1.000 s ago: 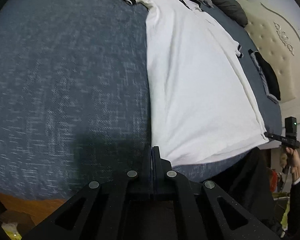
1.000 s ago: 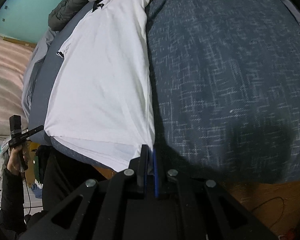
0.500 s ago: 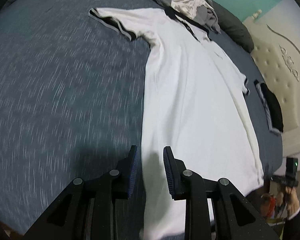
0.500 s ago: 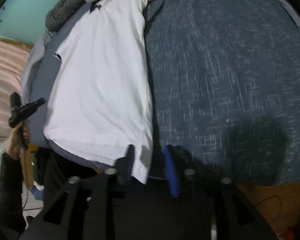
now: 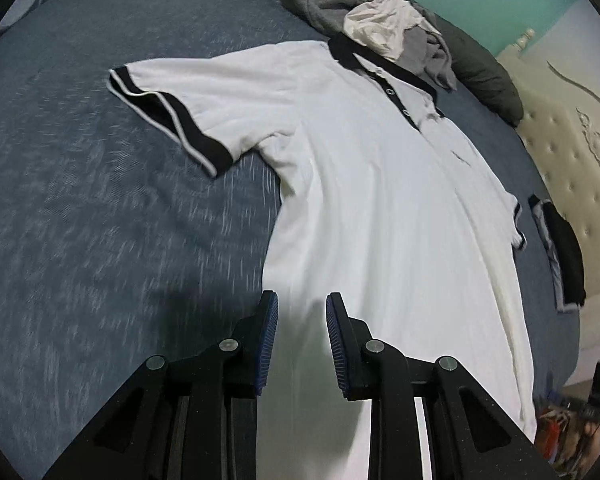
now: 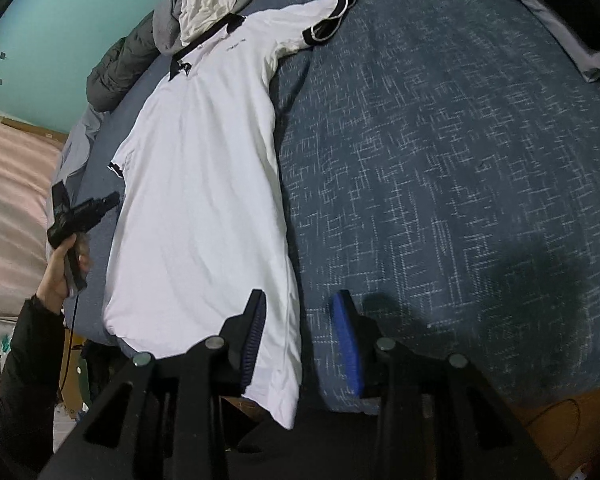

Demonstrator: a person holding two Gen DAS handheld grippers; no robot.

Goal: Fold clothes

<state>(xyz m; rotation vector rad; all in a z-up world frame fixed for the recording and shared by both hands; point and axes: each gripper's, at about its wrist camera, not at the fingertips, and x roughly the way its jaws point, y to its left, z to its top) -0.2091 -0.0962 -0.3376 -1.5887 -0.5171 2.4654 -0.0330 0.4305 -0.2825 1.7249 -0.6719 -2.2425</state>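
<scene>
White short-sleeved polo shirt with black collar spread flat, unfolded, on blue woven bed cover; all folds remaining. Left gripper and right gripper fingers spread, gripping nothing.

A white polo shirt with black collar and black-trimmed sleeves lies spread flat on a bed covered in blue fabric flecked with white, its hem hanging just over the near edge. The right tool hovers above that hem corner, its two blue-padded fingers spread apart with nothing between them but cloth below. At the shirt's collar sits a heap of grey and white clothes, with a dark quilted jacket beside it. At the left, a hand in a dark sleeve holds the left tool beside the shirt's far edge.
</scene>
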